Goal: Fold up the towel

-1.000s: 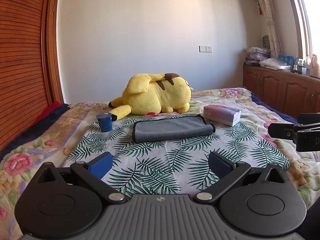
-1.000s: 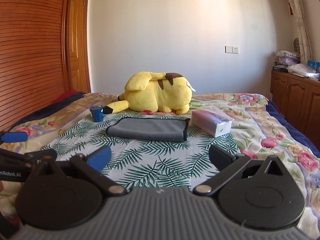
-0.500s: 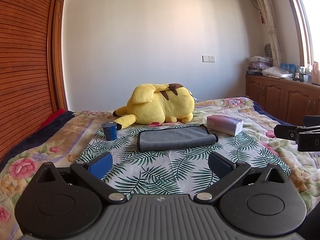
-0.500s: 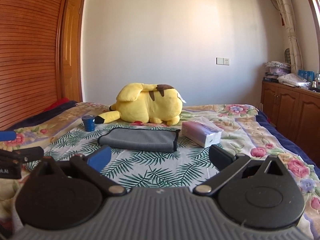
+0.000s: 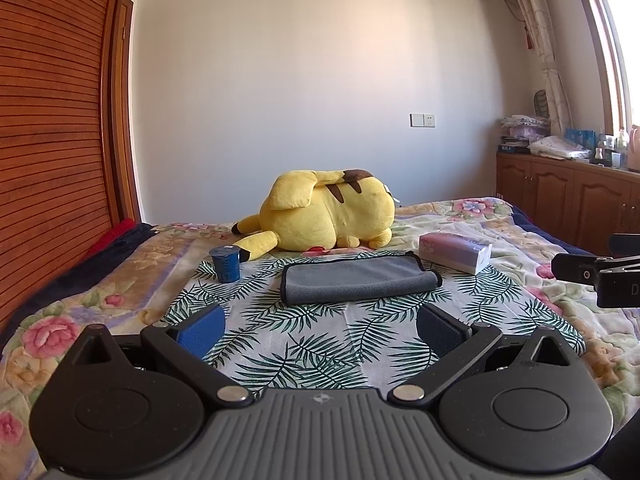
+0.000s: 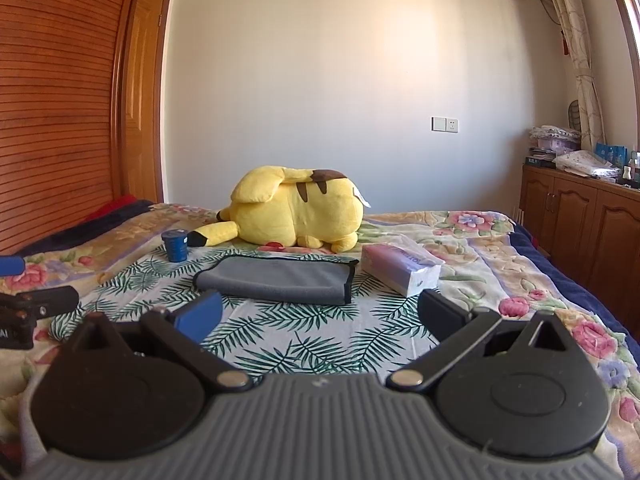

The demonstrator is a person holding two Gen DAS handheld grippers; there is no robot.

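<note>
A grey towel with a dark trim point(image 5: 356, 280) lies folded into a flat rectangle on the palm-leaf sheet in the middle of the bed; it also shows in the right wrist view point(image 6: 280, 278). My left gripper point(image 5: 320, 326) is open and empty, held above the sheet well short of the towel. My right gripper point(image 6: 318, 314) is open and empty, also short of the towel. The right gripper's tip shows at the right edge of the left wrist view point(image 5: 592, 276). The left gripper's tip shows at the left edge of the right wrist view point(image 6: 36, 312).
A yellow plush toy point(image 5: 324, 210) lies behind the towel. A small blue cup point(image 5: 226, 264) stands to the towel's left. A pink tissue pack point(image 5: 456, 252) lies to its right. Wooden cabinets point(image 5: 568, 200) line the right wall, a wooden wardrobe point(image 5: 52, 120) the left.
Both grippers have tilted up and drawn back a little, so the towel sits lower and smaller in both views. The towel has not moved. Both stay open.
</note>
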